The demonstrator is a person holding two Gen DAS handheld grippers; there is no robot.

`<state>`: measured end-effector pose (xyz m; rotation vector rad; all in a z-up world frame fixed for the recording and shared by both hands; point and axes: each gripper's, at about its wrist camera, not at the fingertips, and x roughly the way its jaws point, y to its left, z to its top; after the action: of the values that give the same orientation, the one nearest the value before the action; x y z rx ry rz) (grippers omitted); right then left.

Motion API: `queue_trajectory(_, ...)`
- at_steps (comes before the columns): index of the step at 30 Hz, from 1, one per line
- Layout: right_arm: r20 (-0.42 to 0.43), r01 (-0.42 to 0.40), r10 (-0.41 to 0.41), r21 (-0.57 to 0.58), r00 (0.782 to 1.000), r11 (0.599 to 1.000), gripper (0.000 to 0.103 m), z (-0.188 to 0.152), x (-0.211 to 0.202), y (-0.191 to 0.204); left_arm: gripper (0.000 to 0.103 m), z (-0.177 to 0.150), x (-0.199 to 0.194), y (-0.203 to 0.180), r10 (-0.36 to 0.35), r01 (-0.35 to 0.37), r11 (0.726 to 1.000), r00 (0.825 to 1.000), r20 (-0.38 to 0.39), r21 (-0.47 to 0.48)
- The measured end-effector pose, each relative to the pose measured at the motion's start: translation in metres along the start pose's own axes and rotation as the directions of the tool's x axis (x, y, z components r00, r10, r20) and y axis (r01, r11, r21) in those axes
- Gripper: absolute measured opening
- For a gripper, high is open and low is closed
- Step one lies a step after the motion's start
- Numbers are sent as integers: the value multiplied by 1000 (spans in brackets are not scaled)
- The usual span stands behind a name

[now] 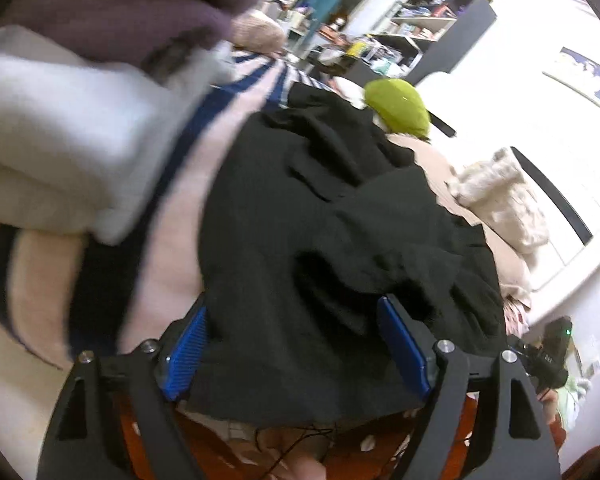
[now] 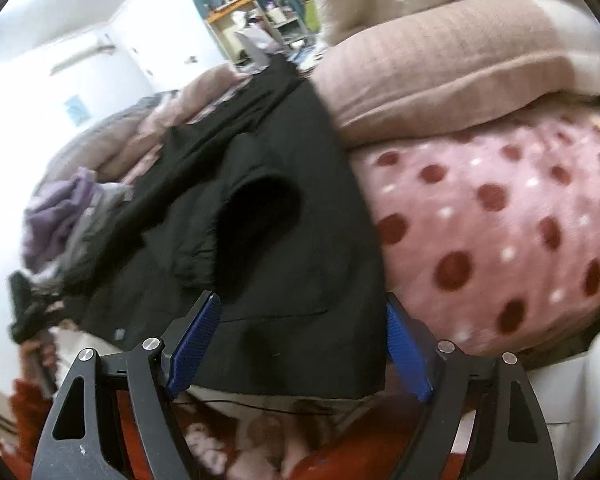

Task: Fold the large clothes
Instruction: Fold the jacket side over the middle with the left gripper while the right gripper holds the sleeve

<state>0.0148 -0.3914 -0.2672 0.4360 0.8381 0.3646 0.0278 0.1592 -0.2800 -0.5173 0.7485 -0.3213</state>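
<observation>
Black garment [image 1: 340, 240] | left gripper [image 1: 296, 344], right gripper [image 2: 300, 340] angled down | jaws wide, straddling hem, ungripped

A black garment [image 1: 340, 240] is seen centrally. At ten o'clock, a navy-and-pink striped cloth [image 1: 236, 120]; at one o'clock, a lime-green item [image 1: 400, 108]. A pink cushion with dark red and white dots [image 2: 500, 232] is shown at three o'clock.

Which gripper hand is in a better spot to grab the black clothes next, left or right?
Right, probably. The right gripper stands open around a flat hem corner of the black garment. The left gripper is open too, but faces bunched, wrinkled cloth. It is close.
</observation>
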Motion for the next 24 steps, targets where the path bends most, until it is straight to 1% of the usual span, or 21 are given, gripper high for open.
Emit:
queue_trajectory(2, -5, -42, 42, 2, 999, 999, 78, -2, 5, 4, 77, -1, 8, -11, -4, 4, 1000, 1000, 3, 23)
queue_trajectory(3, -5, -43, 42, -17, 999, 999, 78, -3, 9, 9, 75, -1, 11, -14, -29, 29, 999, 1000, 3, 21)
queue_trajectory(4, -5, -43, 43, -30, 999, 999, 78, -3, 10, 12, 65, 0, 13, -15, -76, 76, 997, 997, 2, 6)
queue_trajectory(5, -1, -56, 56, -39, 998, 998, 77, -2, 11, 16, 61, 2, 17, -15, -142, 142, 990, 990, -3, -23)
queue_trajectory(6, 4, -86, 86, -30, 996, 996, 69, -1, 12, 16, 59, 3, 19, -14, -188, 188, 981, 982, 1, -51)
queue_trajectory(7, 5, -134, 134, -7, 991, 991, 60, 1, 13, 15, 59, 4, 19, -15, -203, 203, 977, 979, 8, -61)
queue_trajectory(8, 4, -183, 183, 20, 983, 983, 41, 2, 15, 14, 59, 6, 20, -17, -214, 214, 975, 977, 11, -59)
queue_trajectory(9, 0, -210, 210, 39, 978, 977, 37, 4, 19, 13, 61, 7, 20, -19, -217, 217, 975, 976, 15, -54)
queue_trajectory(12, -5, -203, 203, 41, 979, 978, 37, 9, 32, 18, 82, 11, 23, -23, -259, 258, 963, 966, -1, -72)
queue_trajectory(15, 5, -228, 228, 65, 974, 972, 36, 11, 34, 18, 84, 14, 27, -24, -291, 289, 953, 957, -12, -95)
queue_trajectory(16, 4, -227, 227, 71, 974, 971, 36, 11, 34, 17, 86, 15, 27, -22, -309, 306, 946, 951, -15, -111)
queue_trajectory(19, 3, -230, 230, 74, 973, 970, 35, 9, 28, 14, 90, 15, 23, -9, -393, 388, 909, 919, -5, -153)
queue_trajectory(21, -1, -223, 224, 90, 975, 971, 39, 8, 24, 9, 94, 12, 19, -2, -424, 414, 895, 905, -27, -164)
queue_trajectory(22, -6, -234, 236, 101, 972, 967, 43, 8, 21, 3, 95, 11, 17, 0, -434, 423, 892, 900, -39, -162)
queue_trajectory(23, -6, -260, 262, 110, 965, 959, 57, 8, 19, 1, 96, 9, 14, 2, -452, 441, 884, 891, -48, -157)
queue_trajectory(24, -2, -283, 285, 116, 958, 952, 69, 8, 17, -1, 99, 9, 11, 1, -467, 455, 877, 883, -48, -153)
